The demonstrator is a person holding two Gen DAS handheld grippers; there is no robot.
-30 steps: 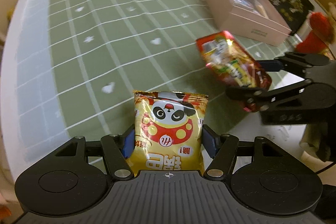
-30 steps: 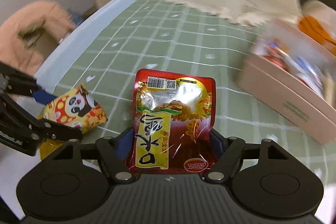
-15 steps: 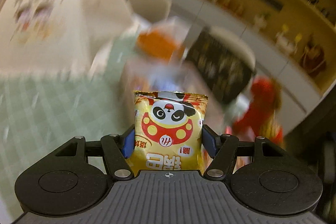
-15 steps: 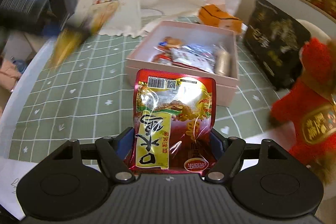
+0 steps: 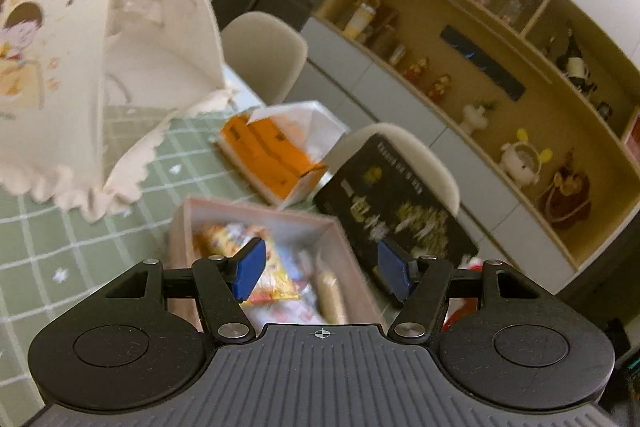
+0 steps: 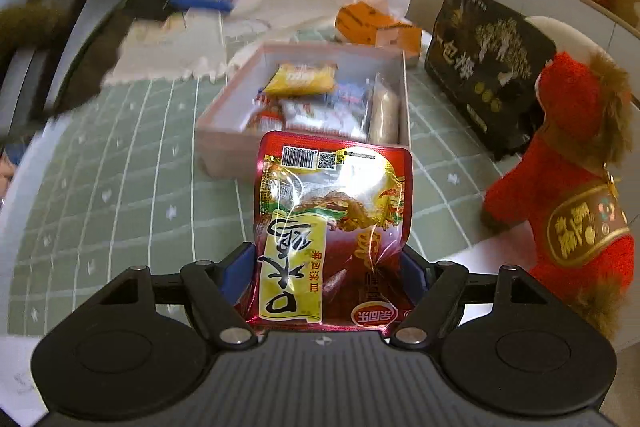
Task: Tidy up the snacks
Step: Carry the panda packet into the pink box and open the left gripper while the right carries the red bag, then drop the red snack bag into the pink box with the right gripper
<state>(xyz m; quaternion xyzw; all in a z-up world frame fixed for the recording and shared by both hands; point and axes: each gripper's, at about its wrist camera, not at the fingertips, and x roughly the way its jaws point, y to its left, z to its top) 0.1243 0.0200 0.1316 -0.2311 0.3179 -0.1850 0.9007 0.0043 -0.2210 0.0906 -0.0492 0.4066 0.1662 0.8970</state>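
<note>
My left gripper hovers above the pink box, its jaws wide but closing, with nothing between them. A yellow panda snack bag lies inside the box among several other packets. In the right wrist view that yellow bag rests at the far end of the box, and the left gripper shows as a blur at the upper left. My right gripper is shut on a red snack pouch, held just in front of the box's near wall.
The box stands on a green checked tablecloth. Behind it are a white mesh food cover, an orange tissue box and a black gift box. A red plush toy sits at the right. Chairs and shelves stand beyond the table.
The left gripper swung over to the pink box and let go of the yellow panda bag, which now lies inside. The right gripper turned toward the box, still holding the red pouch.
</note>
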